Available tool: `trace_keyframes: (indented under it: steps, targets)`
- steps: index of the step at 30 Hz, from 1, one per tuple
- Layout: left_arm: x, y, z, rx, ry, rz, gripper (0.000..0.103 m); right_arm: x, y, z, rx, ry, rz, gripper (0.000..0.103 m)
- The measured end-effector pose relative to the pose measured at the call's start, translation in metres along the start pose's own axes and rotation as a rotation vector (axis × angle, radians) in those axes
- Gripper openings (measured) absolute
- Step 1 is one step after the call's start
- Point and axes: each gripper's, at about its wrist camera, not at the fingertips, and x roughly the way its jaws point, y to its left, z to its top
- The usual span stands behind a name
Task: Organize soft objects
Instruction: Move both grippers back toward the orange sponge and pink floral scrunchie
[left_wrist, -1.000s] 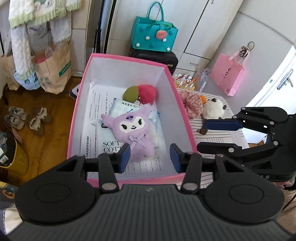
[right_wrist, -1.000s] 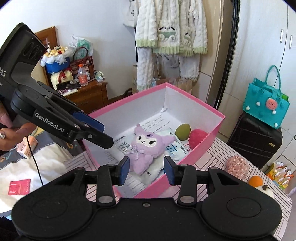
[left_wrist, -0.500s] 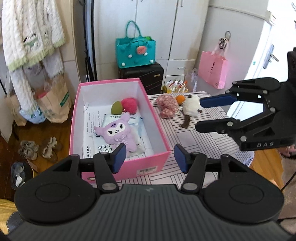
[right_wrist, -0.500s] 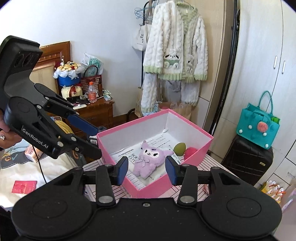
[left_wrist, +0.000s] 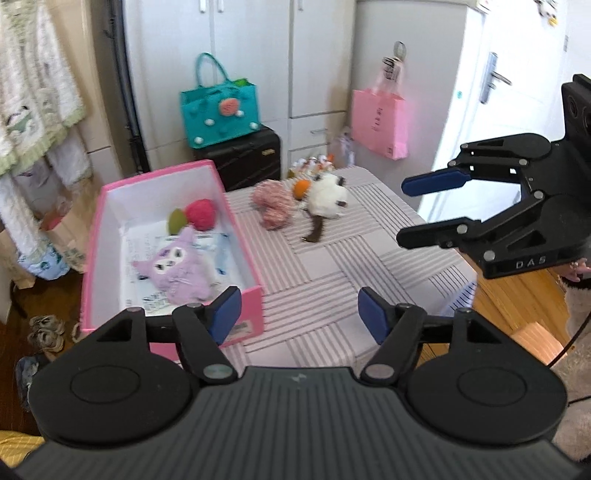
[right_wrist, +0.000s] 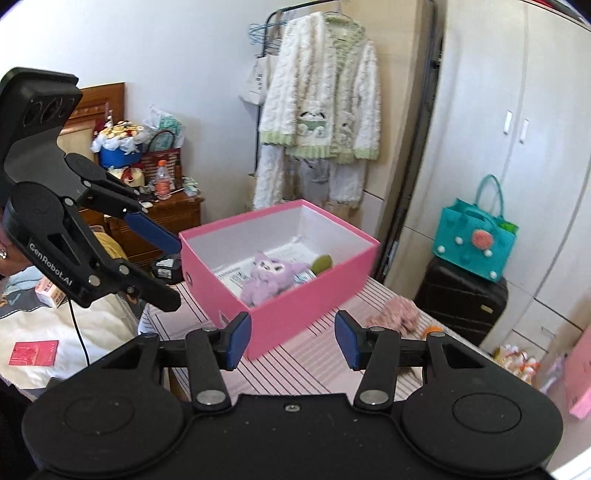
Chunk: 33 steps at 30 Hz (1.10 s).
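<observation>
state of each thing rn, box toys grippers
pink box: lidless, on the striped table
purple plush: lying in the box
red pompom: in the box
pink knit toy: loose on the table
white plush: loose on the table
left gripper: empty, jaws just opening
right gripper: empty, jaws just opening

A purple plush (left_wrist: 177, 267) lay in the pink box (left_wrist: 243, 240); pink knit (left_wrist: 273, 205) and white plush (left_wrist: 327, 197) sat on the table.

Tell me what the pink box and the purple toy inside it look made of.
Pink box: likely cardboard, matte pink outside, white inside; thin, straight walls with sharp folded corners.
Purple plush toy: soft fabric with a fuzzy nap, probably stuffed; rounded, slumped shape.
</observation>
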Motion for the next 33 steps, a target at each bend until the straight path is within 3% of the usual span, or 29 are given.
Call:
trace_keyframes:
  steps: [7, 13, 29, 33]
  targets:
    - [0.029, -0.025, -0.003, 0.013, 0.022, -0.074, 0.071, -0.013, -0.024, -0.037, 0.061, 0.002, -0.04, 0.062]
    - [0.056, -0.043, 0.0, 0.005, -0.041, -0.092, 0.074, -0.008, -0.059, -0.058, 0.11, -0.014, -0.055, 0.065]
    - [0.144, -0.05, 0.048, -0.126, -0.114, -0.077, 0.072, 0.054, -0.175, -0.049, 0.297, 0.007, -0.019, 0.067]
    - [0.169, -0.043, 0.053, -0.172, -0.109, -0.044, 0.071, 0.093, -0.2, -0.048, 0.343, 0.083, -0.002, 0.067]
